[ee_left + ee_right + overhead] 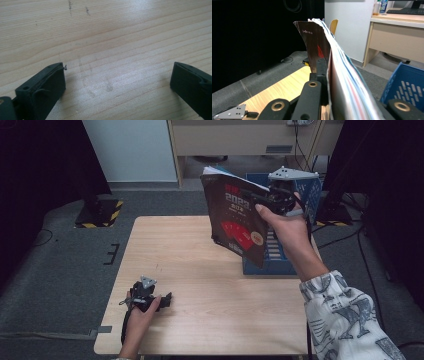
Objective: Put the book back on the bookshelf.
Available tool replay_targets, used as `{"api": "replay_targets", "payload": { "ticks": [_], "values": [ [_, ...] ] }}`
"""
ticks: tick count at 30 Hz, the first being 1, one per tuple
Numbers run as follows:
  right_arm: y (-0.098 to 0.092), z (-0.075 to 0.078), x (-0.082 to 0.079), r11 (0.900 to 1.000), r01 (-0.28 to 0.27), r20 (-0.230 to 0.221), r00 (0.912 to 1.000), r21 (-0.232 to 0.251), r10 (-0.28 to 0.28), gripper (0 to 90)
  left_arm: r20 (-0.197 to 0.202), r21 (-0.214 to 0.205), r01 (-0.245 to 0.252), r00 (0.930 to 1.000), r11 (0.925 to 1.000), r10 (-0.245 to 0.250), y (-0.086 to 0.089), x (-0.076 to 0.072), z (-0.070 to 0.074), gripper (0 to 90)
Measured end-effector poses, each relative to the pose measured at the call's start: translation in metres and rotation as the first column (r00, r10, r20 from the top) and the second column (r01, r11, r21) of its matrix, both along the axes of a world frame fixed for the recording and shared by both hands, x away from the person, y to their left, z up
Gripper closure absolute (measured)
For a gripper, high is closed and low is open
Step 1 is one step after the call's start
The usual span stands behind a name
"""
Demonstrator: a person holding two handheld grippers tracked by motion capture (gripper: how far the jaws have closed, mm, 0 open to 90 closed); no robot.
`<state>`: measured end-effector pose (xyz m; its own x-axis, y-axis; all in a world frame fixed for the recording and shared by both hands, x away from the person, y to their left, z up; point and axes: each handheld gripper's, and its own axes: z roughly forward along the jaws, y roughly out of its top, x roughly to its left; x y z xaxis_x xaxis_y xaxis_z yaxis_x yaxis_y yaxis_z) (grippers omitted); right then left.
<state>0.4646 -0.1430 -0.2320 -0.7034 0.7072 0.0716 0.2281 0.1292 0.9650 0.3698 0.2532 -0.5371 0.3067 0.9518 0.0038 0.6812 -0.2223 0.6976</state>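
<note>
A person at work with two hand-held tools: the right arm wears a loose white sleeve (pixel 345 317) printed with grey-blue figures, the cuff ending partway along the forearm, while the left forearm is bare. Each hand carries a black two-jaw gripper. The left gripper (pixel 167 299) is topped by a small grey three-cornered plate dotted with screws, and a black cable trails from it along the wrist. The right gripper (pixel 272 197) bears a larger grey plate of the same shape. Seen close, the left gripper's blocky black jaws have small holes and frayed edging, and the right gripper's black linkage arms turn on brass-coloured pivots.
</note>
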Motion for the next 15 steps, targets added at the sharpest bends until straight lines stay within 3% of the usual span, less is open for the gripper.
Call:
{"api": "replay_targets", "payload": {
  "ticks": [15],
  "values": [
    [-0.021,-0.003,0.006,0.9985,0.054,-0.009,0.9985,0.008,-0.053,86.9,0.001,-0.001,-0.001,1.0000,1.0000,0.001,0.000,0.000,0.000,0.0]
  ]
}}
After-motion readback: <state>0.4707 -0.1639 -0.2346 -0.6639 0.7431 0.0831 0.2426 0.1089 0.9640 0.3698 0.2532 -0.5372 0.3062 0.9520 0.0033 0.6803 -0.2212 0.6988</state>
